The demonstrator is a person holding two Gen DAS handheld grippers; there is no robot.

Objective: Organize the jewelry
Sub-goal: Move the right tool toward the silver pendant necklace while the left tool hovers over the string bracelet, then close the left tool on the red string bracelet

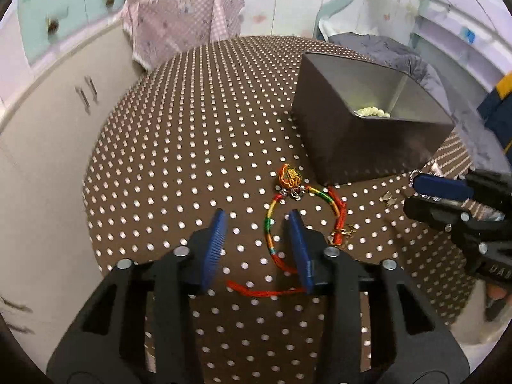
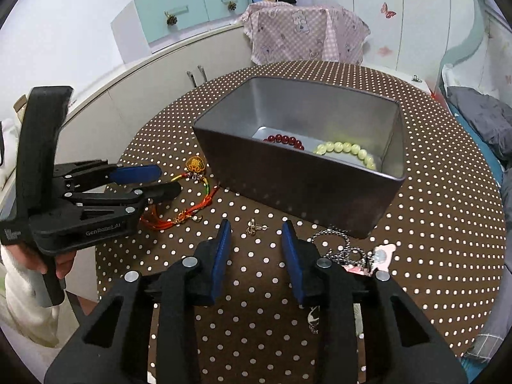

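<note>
From the left gripper's camera, a round table [image 1: 179, 134] covered in a brown cloth with white dots fills the view. The left gripper [image 1: 257, 220] hangs low over it, its two blue pads partly apart with nothing pinched between them. A bracelet of red, yellow and green cord [image 1: 272, 224] lies flat on the cloth, its loop passing just beside the right pad and its loose red ends trailing under the gap. A gold and orange knot charm [image 1: 289, 176] sits at the far end of the loop, close to the near corner of a dark metal box [image 1: 339, 128]. Pale green beads [image 1: 374, 112] show inside the box. A small gold earring [image 1: 388, 197] lies on the cloth to the right of the bracelet. The right gripper [image 1: 416, 192] reaches in from the right edge, low over the table.

From the right gripper's camera, the right gripper [image 2: 257, 227] points down at the cloth, its blue pads partly apart and empty. The earring [image 2: 253, 226] lies on the cloth in line with the gap, just past the tips. The open box [image 2: 297, 185] stands beyond, holding a dark red bead bracelet [image 2: 284, 140] and the pale green bead bracelet [image 2: 348, 151]. A silver chain [image 2: 342, 246] lies bunched to the right, at the box's near corner. On the left, a hand [image 2: 48, 262] grips the left gripper [image 2: 169, 179], whose tips hover over the cord bracelet [image 2: 188, 214].
</note>
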